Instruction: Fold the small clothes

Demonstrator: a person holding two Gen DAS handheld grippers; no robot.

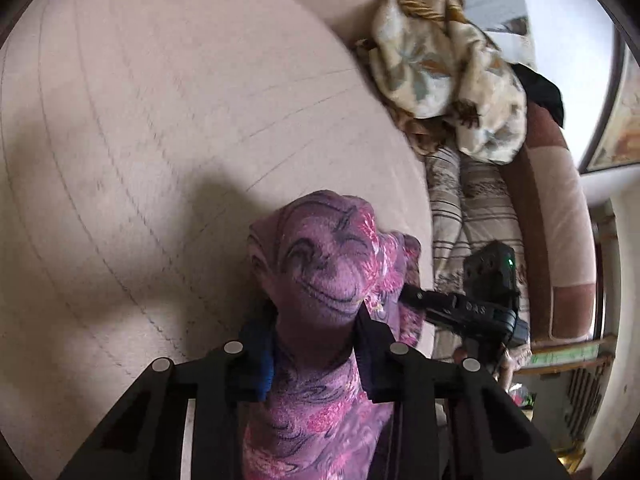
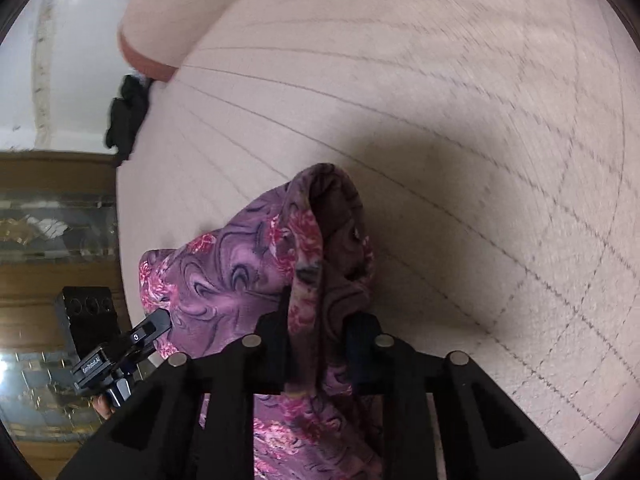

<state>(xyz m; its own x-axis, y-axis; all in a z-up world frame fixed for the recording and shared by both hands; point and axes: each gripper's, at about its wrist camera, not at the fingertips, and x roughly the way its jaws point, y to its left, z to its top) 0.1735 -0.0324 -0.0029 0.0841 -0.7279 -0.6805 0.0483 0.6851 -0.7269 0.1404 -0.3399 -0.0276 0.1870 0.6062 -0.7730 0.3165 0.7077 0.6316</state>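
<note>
1. The left tongs [image 1: 316, 320] pinch a bunched part of the purple flowered garment [image 1: 320, 264], cloth squeezed between both pads and spilling forward and down past them.
2. The garment hangs in the air between the two tools, above the pale quilted bed [image 1: 140, 120], near its right edge as the left camera sees it; I cannot tell whether any part touches the bed.
3. The right tongs [image 2: 318, 328] pinch another gathered edge of the same garment [image 2: 224, 264], with its duller inner side showing in the fold above them.
4. Beyond the bed's right edge lie a crumpled flowered blanket [image 1: 444, 76] and striped pillows [image 1: 476, 208], well apart from the work.
5. Risks, as I judge them: both grips hold thick bunches rather than clean corners, so layers may slip out unevenly when the cloth is pulled taut, leaving a crooked fold. Lowered this close to the edge, part could trail off the bed.
</note>
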